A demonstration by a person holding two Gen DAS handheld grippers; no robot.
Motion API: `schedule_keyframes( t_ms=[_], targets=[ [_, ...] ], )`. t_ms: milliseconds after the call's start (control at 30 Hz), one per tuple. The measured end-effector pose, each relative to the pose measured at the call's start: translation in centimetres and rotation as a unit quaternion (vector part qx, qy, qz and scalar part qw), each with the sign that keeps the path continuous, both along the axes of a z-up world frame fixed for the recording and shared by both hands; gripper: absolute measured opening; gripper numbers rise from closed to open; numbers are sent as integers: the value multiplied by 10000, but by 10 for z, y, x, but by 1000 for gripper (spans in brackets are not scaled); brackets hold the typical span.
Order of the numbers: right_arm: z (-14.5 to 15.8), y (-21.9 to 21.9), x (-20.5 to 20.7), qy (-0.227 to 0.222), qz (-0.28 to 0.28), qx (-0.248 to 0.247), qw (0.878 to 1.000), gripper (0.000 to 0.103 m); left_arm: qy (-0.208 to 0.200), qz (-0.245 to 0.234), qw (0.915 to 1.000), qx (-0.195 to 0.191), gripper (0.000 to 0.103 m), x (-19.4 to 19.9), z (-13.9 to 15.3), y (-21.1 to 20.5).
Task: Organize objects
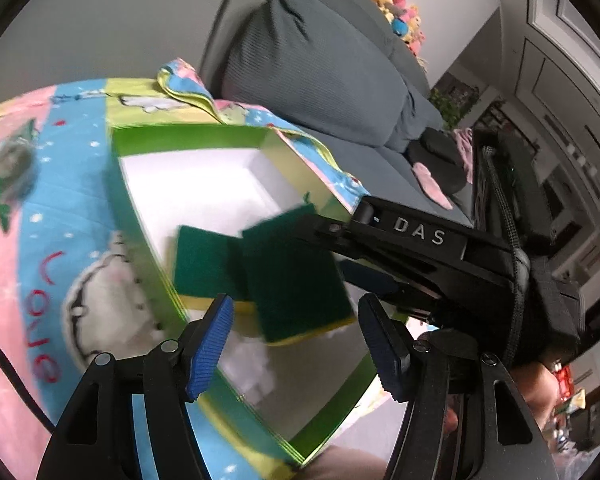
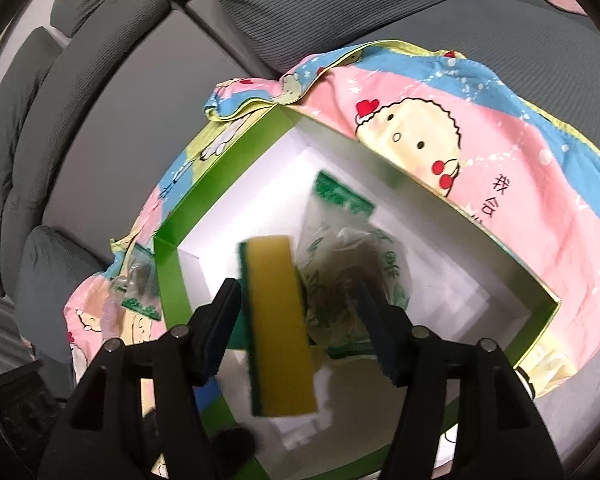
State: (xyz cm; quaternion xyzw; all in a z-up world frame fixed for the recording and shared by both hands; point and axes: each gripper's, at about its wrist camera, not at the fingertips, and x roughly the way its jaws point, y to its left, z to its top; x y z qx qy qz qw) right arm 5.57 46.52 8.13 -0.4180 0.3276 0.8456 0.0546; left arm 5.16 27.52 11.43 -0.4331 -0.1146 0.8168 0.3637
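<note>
Left wrist view: our left gripper point(image 1: 296, 340) gapes empty above the green box point(image 1: 188, 136). Right gripper point(image 2: 300, 308) sits slack around the sponge point(image 2: 278, 320), over the box. Risk: the sponge lands edgewise, propped on the packet point(image 2: 352, 272).

Both views ride on the grippers, looking forward and steeply down along the fingers, close over the green box point(image 1: 284, 152) point(image 2: 168, 264) on the patterned cloth point(image 1: 60, 216) point(image 2: 500, 128). They share the box's white inside and the sponge point(image 1: 296, 276) point(image 2: 278, 328) ahead of the jaws, seen from different sides.
</note>
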Motion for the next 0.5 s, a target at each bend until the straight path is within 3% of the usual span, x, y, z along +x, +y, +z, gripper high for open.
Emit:
schedule_keyframes(
  t_ms=[200, 233, 300, 433, 500],
  targets=[
    [-1, -2, -1, -126, -192, 235, 9995, 70, 51, 7, 9963, 856, 65, 10, 28, -48],
    [0, -3, -1, -125, -200, 264, 9994, 71, 109, -5, 9964, 842, 65, 12, 33, -54],
    [1, -7, -2, -93, -209, 308, 9993, 74, 326, 35, 9970, 698, 77, 17, 43, -71],
    [7, -17, -3, -26, -313, 532, 9981, 78, 707, 297, 9959, 480, 78, 22, 50, -108],
    [11, -25, -4, -46, -412, 791, 9960, 86, 724, 607, 9946, 435, 78, 18, 46, -132]
  ],
)
